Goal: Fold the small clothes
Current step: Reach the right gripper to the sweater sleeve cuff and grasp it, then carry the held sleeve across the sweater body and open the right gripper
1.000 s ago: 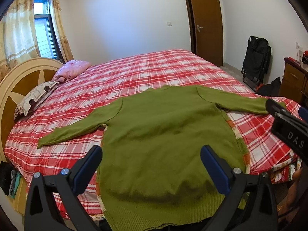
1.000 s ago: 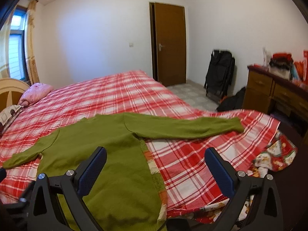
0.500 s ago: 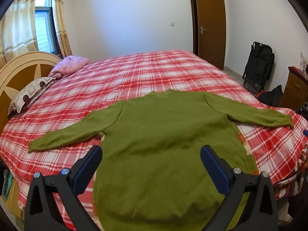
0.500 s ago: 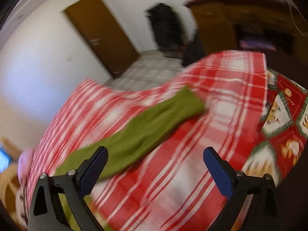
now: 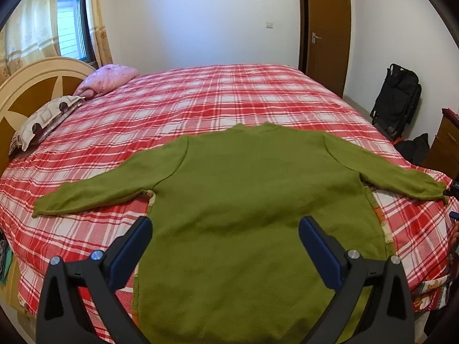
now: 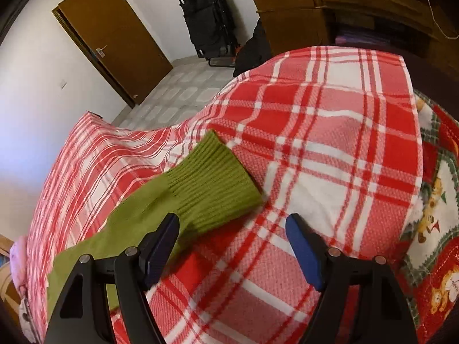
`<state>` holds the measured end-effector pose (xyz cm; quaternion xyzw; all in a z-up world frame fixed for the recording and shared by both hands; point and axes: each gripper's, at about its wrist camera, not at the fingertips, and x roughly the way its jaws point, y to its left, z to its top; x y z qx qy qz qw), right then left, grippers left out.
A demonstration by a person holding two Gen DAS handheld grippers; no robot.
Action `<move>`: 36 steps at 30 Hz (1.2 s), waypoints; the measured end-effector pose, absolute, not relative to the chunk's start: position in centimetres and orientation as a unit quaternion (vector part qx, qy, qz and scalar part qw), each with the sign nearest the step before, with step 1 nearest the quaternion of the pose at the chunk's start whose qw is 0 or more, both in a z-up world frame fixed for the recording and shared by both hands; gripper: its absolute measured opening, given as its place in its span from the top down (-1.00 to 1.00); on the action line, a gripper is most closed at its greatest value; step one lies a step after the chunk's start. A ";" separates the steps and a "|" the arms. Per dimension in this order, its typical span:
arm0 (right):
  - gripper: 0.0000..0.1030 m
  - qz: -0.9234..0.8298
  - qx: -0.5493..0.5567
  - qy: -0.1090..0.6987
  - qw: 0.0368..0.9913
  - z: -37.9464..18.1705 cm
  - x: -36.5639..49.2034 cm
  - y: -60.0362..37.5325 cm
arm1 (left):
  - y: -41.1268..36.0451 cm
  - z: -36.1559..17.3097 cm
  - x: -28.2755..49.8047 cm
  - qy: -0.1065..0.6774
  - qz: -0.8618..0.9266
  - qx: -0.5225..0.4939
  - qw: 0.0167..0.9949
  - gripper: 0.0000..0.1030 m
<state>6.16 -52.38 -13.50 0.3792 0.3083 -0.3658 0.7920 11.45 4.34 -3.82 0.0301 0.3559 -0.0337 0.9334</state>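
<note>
Red-and-white plaid bedspread is covering a bed, with a green sweater lying flat near its foot edge, sleeves spread. Left gripper is hovering spread apart over the hem; right gripper, also unclenched, is nearing the sleeve cuff.

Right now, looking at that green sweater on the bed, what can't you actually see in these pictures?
- Sweater hem: left wrist view, cut off by the bottom edge and left gripper.
- Sweater body: right wrist view shows only one sleeve cuff; the rest runs off frame.
- Dresser top: right wrist view, cut off by the top edge.
</note>
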 end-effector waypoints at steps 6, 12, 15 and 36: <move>0.64 -0.363 0.363 0.313 0.799 -13.7 7.3 -52.6 | 4.7 -4.3 11.8 0.365 -0.029 0.026 0.930 -1.00; 0.90 -0.362 0.297 0.303 0.830 -10.9 7.8 -50.4 | 5.7 -4.7 12.5 0.365 -0.015 0.024 0.930 -1.00; 0.90 -0.349 0.242 0.285 0.860 -7.3 8.4 -47.9 | 6.4 -4.8 12.9 0.362 -0.004 0.021 0.932 -1.00; 0.91 0.080 0.060 0.312 0.945 -3.8 27.6 -5.7 | 14.9 -4.6 13.6 0.340 0.084 -0.029 0.936 -1.00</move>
